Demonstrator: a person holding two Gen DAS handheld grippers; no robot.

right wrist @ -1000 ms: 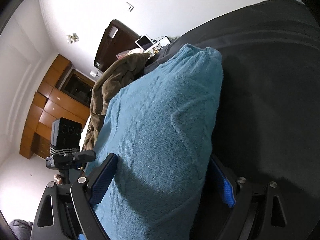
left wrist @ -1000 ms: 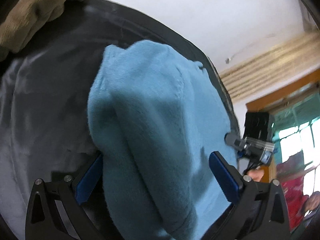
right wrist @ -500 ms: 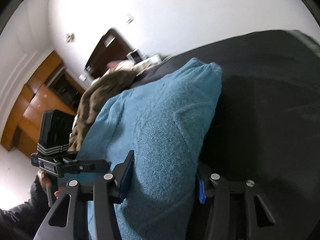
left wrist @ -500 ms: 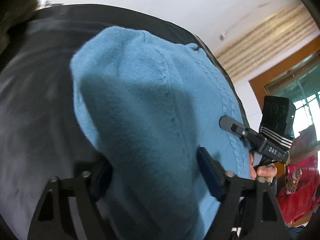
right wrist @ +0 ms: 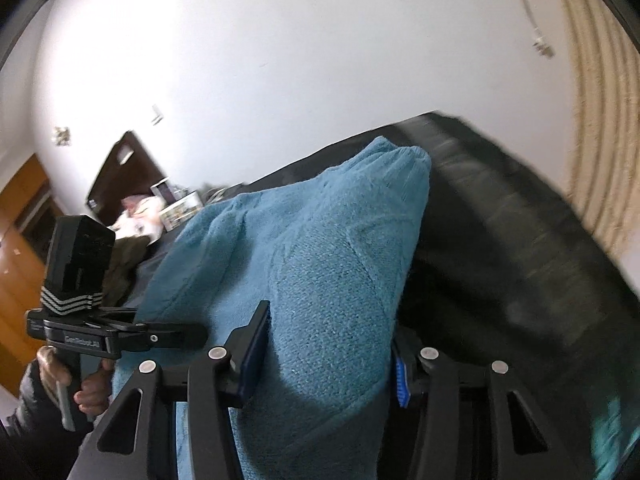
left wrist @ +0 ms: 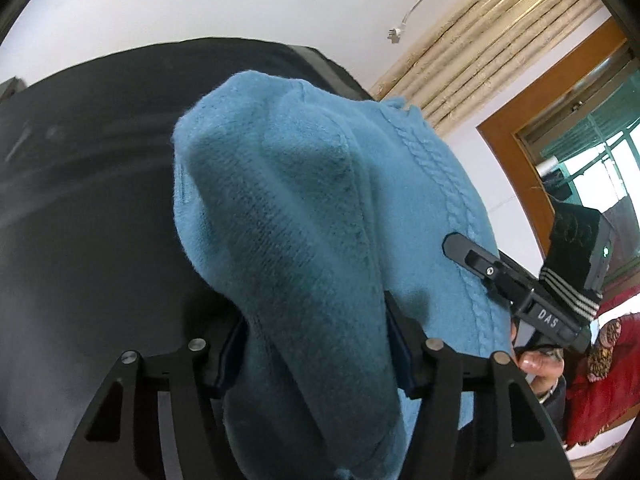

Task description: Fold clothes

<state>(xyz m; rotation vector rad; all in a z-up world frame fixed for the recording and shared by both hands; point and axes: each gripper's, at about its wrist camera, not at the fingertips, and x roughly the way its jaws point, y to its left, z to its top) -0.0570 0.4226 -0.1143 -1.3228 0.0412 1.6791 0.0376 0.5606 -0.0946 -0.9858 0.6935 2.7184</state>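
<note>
White wall and a dark bed surface (left wrist: 80, 220) are filling the background; a window with a wooden frame (left wrist: 516, 148) is sitting at the right of the left view. Left tool (left wrist: 316, 344) is clamping a thick bunch of the blue knit sweater (left wrist: 288, 208), jaws closed tight on the fabric. Right tool (right wrist: 324, 356) is doing the same on its own bunch of the sweater (right wrist: 320, 272), also pinched hard. Both are holding the garment raised above the bed, one grip per side, probably so a layer can be carried over in a fold. Each view is showing the opposite handheld unit close alongside. Brown clothing (right wrist: 124, 264) is lying further back on the bed, apart from the sweater. Fold looks partway, nothing laid flat yet.
</note>
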